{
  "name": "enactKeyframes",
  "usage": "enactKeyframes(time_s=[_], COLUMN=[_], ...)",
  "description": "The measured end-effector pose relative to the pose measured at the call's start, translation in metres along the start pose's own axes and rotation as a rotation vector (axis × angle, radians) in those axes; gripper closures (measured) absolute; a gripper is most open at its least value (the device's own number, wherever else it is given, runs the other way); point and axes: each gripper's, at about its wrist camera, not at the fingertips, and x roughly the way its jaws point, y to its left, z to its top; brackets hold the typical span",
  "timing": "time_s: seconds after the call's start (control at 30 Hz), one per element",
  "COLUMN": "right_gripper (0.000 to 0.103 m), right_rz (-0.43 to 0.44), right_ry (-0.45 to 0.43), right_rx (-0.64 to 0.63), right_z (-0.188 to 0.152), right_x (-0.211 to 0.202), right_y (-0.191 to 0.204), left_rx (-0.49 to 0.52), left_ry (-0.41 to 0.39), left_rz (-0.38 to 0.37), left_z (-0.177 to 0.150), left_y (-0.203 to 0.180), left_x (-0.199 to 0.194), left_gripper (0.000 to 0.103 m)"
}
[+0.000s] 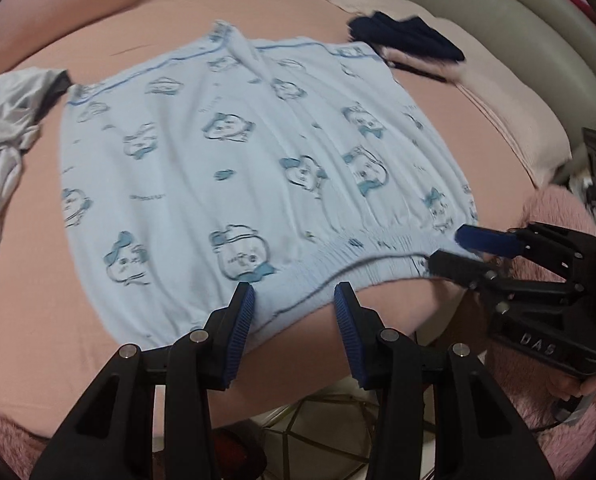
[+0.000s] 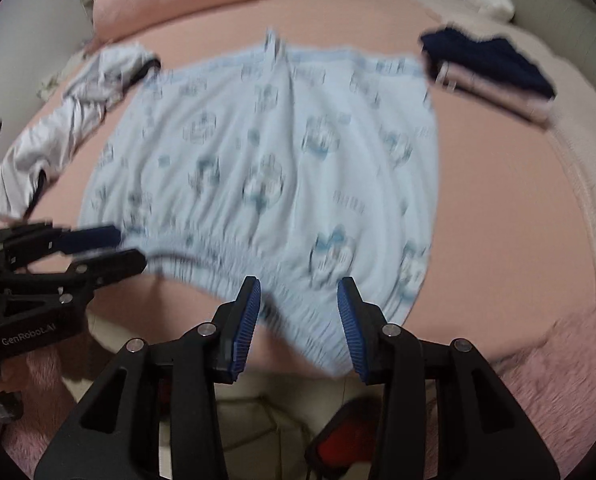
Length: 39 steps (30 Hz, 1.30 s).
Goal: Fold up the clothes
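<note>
Now both my left tongs [image 1: 293, 312] and right tongs [image 2: 298, 312] gape over the pale blue shorts [image 1: 257, 152]' waistband; pinch its corners evenly before lifting.

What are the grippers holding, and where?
Nothing is gripped: the left gripper and the right gripper both stand open astride the blue garment's waistband.

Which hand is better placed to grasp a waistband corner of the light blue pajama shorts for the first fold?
Probably the right. The right tongs straddle the waistband's end on the light blue pajama shorts; the left tongs sit open further inward from their corner.
</note>
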Motion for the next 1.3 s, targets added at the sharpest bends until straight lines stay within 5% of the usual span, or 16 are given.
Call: enactKeyframes(time_s=[0.33, 0.5, 0.63, 0.8, 1.13, 1.3], right_gripper=[0.061, 0.061, 0.072, 0.073, 0.071, 0.064], right_rz=[-0.015, -0.013, -0.018, 0.001, 0.003, 0.131], right_ry=[0.006, 0.022, 0.021, 0.005, 0.003, -0.012], right_rx=[0.006, -0.010, 0.017, 0.025, 0.001, -0.020], right_z=[-0.004, -0.001, 0.000, 0.002, 0.005, 0.001], right_x=[0.006, 0.011, 0.012, 0.008, 0.011, -0.002], right_y=[-0.007, -0.005, -0.011, -0.014, -0.011, -0.006], left_rx=[0.020, 0.080, 0.096, 0.072, 0.039, -0.022], left_ry=[-0.033, -0.020, -0.001, -0.052, -0.124, -0.156], left_rz=[-0.007, 0.051, 0.069, 0.092, 0.052, -0.008], left_z=[0.001, 0.000, 0.002, 0.000, 0.000, -0.003], left_y=[-0.006, -0.017, -0.017, -0.012, -0.006, 0.005], left_x=[-0.001, 0.010, 0.016, 0.006, -0.014, -0.026], left_gripper=[0.066, 0.066, 0.063, 0.093, 0.098, 0.098])
